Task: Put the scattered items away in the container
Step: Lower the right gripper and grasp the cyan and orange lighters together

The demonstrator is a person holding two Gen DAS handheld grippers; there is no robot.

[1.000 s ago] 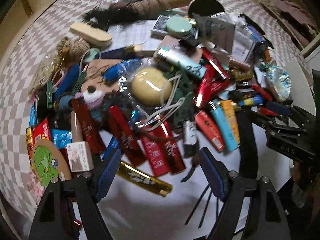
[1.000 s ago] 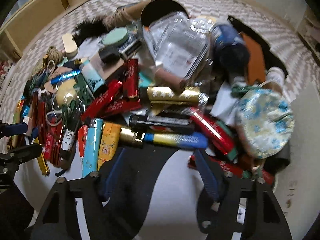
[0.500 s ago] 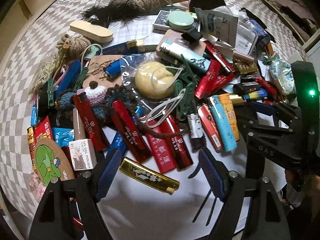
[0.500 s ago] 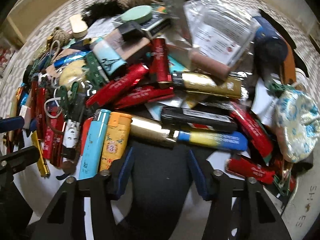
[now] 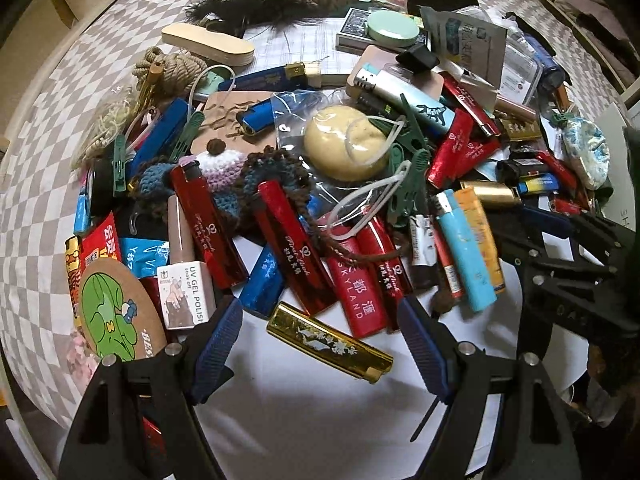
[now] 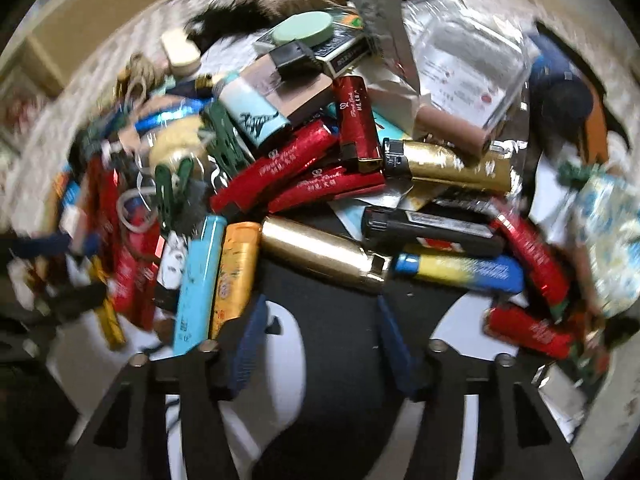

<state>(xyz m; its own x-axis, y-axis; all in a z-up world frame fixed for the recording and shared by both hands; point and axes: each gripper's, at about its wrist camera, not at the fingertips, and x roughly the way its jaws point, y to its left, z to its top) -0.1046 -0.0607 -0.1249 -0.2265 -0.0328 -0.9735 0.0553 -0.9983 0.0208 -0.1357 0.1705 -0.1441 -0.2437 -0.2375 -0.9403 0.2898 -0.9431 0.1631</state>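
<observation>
A heap of lighters, packets and small items covers a white sheet (image 5: 320, 420). My left gripper (image 5: 320, 324) is open, its blue pads either side of a gold flat lighter (image 5: 330, 342) at the heap's near edge. My right gripper (image 6: 320, 320) is open and empty, just short of a gold round lighter (image 6: 324, 254), with a light blue lighter (image 6: 198, 280) and an orange lighter (image 6: 234, 276) to its left. In the left wrist view the right gripper (image 5: 560, 236) reaches in from the right. No container is clearly in view.
Red lighters (image 5: 292, 244), a yellow sponge in a bag (image 5: 346, 148), a crochet piece (image 5: 224, 168), rope (image 5: 172, 72) and a wooden block (image 5: 208, 44) lie in the heap. A black strip (image 6: 340, 380) lies under my right gripper. Checked cloth (image 5: 40, 140) surrounds the sheet.
My right gripper has moved forward toward the gold round lighter and its jaws have narrowed. My left gripper has edged forward to the gold flat lighter.
</observation>
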